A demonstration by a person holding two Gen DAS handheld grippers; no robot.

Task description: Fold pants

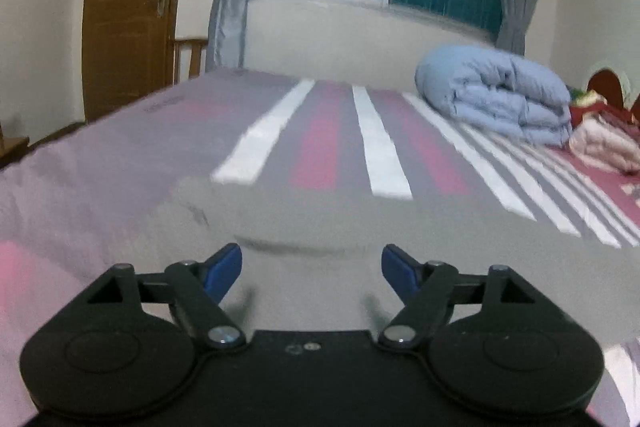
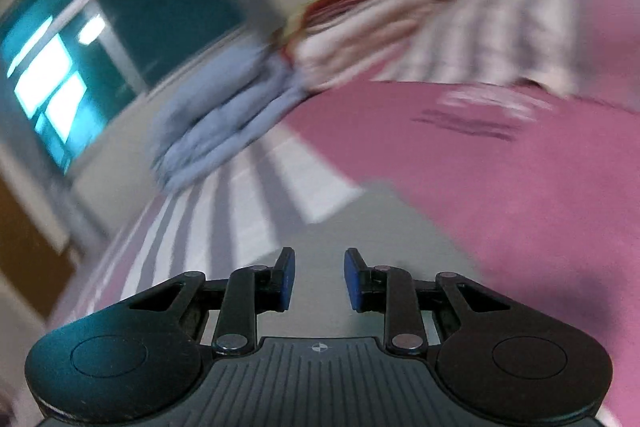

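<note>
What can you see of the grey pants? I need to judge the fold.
The pants are plain light grey, of soft matte cloth, lying flat on the striped sheet just ahead of both grippers. One shallow crease crosses them near the left gripper, whose open jaws hold nothing. In the right view they show as a grey strip beside the pink part of the sheet. Their outline is blurred; waistband and legs cannot be told apart.

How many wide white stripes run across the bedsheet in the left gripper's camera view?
3: one left, one middle, one right, running away toward the window. Right of them lie many thinner stripes. The grey pants cover their near ends and may hide more.
</note>
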